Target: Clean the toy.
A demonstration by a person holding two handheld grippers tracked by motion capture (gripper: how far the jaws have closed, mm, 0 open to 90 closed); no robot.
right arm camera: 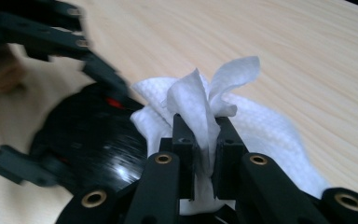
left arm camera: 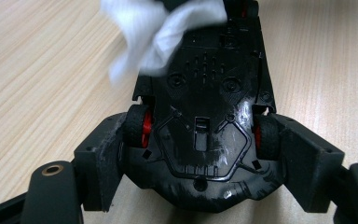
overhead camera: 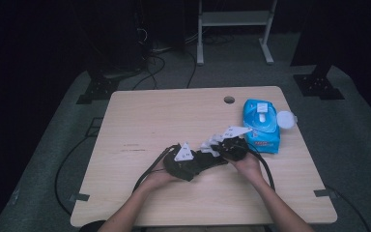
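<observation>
Left gripper clamped around toy car; right gripper pinching wipe; hard rubbing could twist car from jaws.

In the high view, the light wooden table fills mid-frame. The left gripper sits centre, clamping the upside-down black toy car with red wheel hubs. Just right, the right gripper presses the white wet wipe on the car. The blue wipes pack lies right, its round white lid beside it.
</observation>
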